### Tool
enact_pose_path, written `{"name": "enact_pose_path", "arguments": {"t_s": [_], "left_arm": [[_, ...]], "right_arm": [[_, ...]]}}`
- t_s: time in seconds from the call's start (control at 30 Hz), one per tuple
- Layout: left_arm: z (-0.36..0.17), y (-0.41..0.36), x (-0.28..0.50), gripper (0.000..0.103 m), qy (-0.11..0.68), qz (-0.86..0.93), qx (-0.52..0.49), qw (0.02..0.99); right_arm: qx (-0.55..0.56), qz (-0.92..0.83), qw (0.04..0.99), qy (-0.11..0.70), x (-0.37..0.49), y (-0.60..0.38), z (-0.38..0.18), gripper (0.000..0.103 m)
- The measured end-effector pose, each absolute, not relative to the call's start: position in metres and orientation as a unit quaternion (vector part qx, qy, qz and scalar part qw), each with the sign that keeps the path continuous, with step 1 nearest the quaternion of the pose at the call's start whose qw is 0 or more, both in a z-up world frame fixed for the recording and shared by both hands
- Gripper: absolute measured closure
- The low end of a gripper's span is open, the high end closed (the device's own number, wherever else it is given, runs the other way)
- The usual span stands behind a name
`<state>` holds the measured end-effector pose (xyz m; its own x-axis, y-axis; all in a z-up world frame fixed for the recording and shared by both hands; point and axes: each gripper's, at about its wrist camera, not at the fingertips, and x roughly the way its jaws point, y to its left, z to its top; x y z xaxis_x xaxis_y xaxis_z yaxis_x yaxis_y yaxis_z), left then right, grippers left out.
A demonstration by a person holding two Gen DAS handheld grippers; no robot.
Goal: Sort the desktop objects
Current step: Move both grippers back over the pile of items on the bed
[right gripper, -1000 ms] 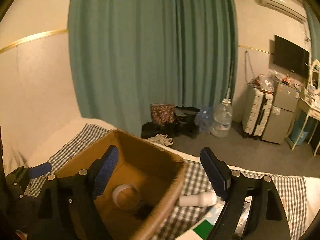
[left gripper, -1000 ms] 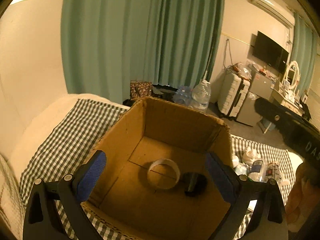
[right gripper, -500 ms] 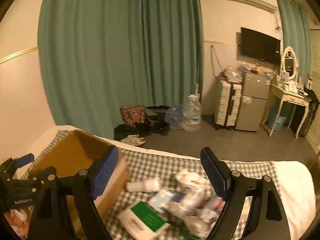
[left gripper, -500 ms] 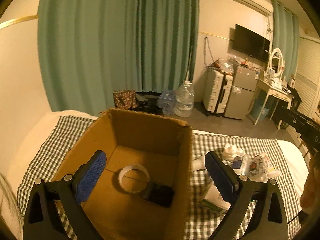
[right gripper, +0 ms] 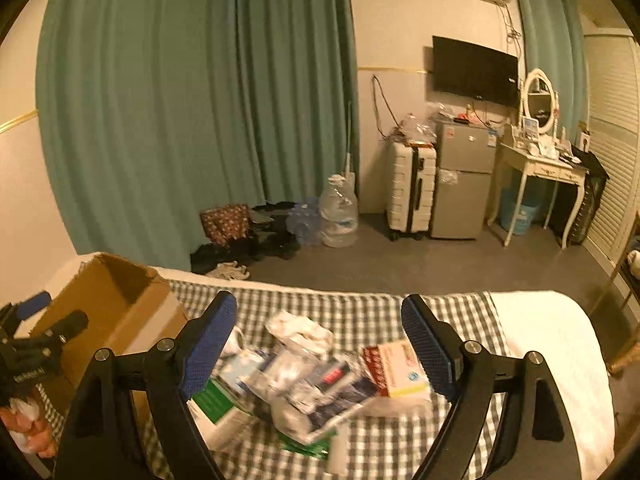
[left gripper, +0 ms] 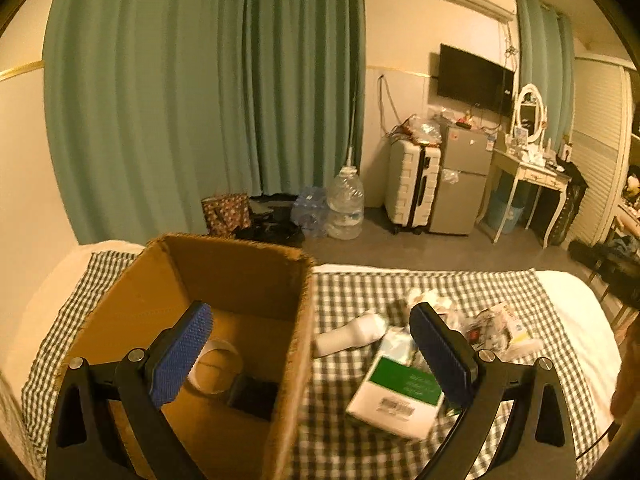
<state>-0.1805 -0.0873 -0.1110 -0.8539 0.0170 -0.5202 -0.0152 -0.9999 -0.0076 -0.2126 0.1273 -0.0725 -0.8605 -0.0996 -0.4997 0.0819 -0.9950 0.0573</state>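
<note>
An open cardboard box (left gripper: 224, 276) (right gripper: 112, 304) stands on the checked cloth at the left, with a roll of clear tape (left gripper: 216, 364) and a small dark object (left gripper: 254, 396) on its bottom. To its right lies a heap of items: a white bottle (left gripper: 352, 334), a green-and-white pack (left gripper: 396, 396) (right gripper: 214, 404), crumpled plastic wrappers (right gripper: 300, 332) and a red-and-white carton (right gripper: 396, 368). My left gripper (left gripper: 310, 354) hangs open over the box's right wall. Over the heap my right gripper (right gripper: 318, 342) stands open, nothing between its fingers.
The checked cloth (right gripper: 360, 312) covers a white bed whose far edge drops to the floor. Beyond it are green curtains (left gripper: 208, 92), water jugs (left gripper: 344, 208), a suitcase (left gripper: 412, 184), a small fridge (right gripper: 464, 180) and a dressing table (right gripper: 540, 168). A person's hand (right gripper: 24, 420) holds the left gripper's handle.
Both grippers have swung to the right, away from the box's inside. The right one now looks at the heap of items, the left one at the box's right wall. Both jaws stay wide.
</note>
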Motion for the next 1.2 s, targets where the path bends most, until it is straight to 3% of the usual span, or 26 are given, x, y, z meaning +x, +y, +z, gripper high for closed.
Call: {"name": "enact_pose_path", "arguments": {"t_s": [0.17,0.63,1.2], "left_arm": [[-0.114,-0.065,-0.179,0.002,-0.021,0.965,-0.257,0.045],[-0.151,-0.013,-0.172,0.002,0.03,0.968,-0.22,0.113],[-0.227,-0.007,-0.206,0.002,0.076,0.934,-0.329,0.12]], "right_arm": [[0.273,-0.961,0.039,-0.031,-0.21,0.142,-0.09,0.016],[0.314,-0.946,0.055,-0.062,-0.23,0.151,-0.145,0.016],[0.371,-0.924,0.069,-0.067,-0.264,0.126,-0.196,0.016]]}}
